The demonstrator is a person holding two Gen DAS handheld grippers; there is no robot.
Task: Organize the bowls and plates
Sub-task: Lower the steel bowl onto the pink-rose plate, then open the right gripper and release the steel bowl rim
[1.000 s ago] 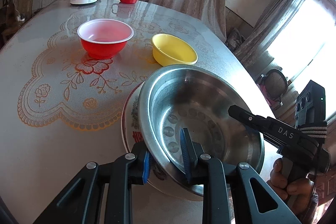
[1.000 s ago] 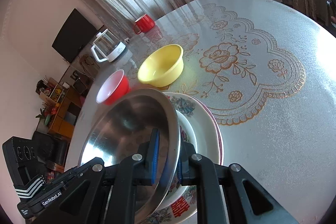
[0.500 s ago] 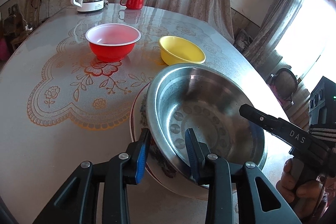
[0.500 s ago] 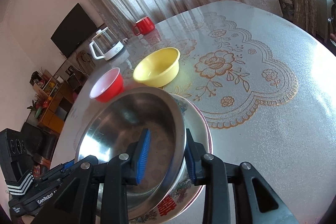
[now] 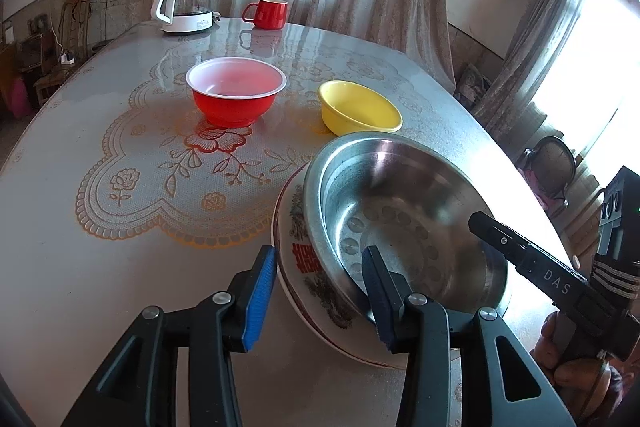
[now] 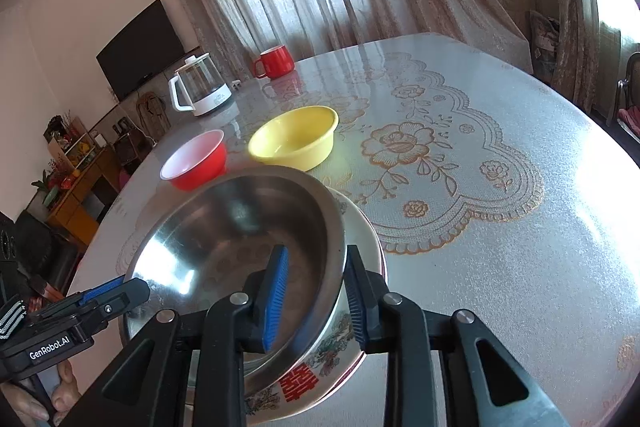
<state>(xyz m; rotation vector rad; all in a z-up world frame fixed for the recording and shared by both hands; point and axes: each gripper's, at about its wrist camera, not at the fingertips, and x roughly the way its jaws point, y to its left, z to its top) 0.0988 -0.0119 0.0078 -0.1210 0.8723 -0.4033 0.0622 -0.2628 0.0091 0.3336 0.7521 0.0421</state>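
Both my tongs are spread, nothing pinched.

Left gripper [image 5: 320, 291]: jaws wide apart, straddling the near rim of the stack. Blue-padded finger sits outside the plate edge, the other finger sits inside the shiny stainless steel bowl [image 5: 404, 223]. No clear contact with either.

Right gripper [image 6: 314, 301]: also spread, astride the steel bowl's rim [image 6: 240, 243] on the opposite side. One blue pad is inside the bowl, the other finger is outside between the bowl wall and the plate. Cannot tell if the outer finger touches the rim.

Steel bowl rests in the white ceramic floral plate with the red character [image 5: 304, 259], slightly tilted and offset toward one side; the plate shows below it in the right wrist view [image 6: 320, 359]. Stack sits on the round table with frosted cover and orange lace-pattern print [image 5: 120, 227], near its edge.

Further back on the table: red plastic bowl with white interior [image 5: 236, 97] and yellow plastic bowl [image 5: 360, 109], side by side, apart from each other and from the stack. Behind them, a glass kettle with white handle and base [image 5: 186, 1] and a red mug [image 5: 268, 13] by the curtains.
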